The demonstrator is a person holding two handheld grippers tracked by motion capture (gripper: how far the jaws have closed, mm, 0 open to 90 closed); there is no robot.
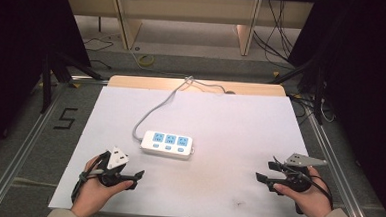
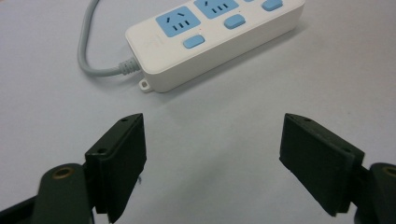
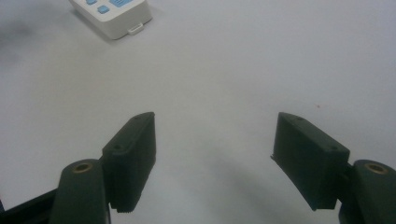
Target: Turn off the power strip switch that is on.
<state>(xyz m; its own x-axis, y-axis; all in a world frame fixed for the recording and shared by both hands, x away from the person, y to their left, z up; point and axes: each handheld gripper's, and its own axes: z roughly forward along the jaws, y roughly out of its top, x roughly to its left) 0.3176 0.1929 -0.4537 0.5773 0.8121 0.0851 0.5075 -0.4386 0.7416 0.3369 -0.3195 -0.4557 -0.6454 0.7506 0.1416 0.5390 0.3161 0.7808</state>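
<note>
**One power strip waiting between two empty tools**

A single white power strip (image 1: pixel 167 143) is lying flat near the middle of the white worktop (image 1: pixel 240 121), its grey cord (image 1: pixel 156 109) trailing away toward the far edge. It is carrying three blue sockets and three blue buttons, one under each socket, as the high view shows.

The left tool (image 1: pixel 138 174) is sitting at the near left with its jaws spread wide and holding nothing; the left gripper view is looking across bare worktop at the strip's cord end. The right tool (image 1: pixel 259 176) is sitting at the near right, likewise gaping and empty, well apart from the strip.

Judging by its look, the strip is a rigid, fairly light plastic shell with smooth, possibly slippery sides. Pinching across its narrow width, away from the buttons, seems the safest hold. The cord is looking stiff enough to drag or twist the strip when moved.
</note>
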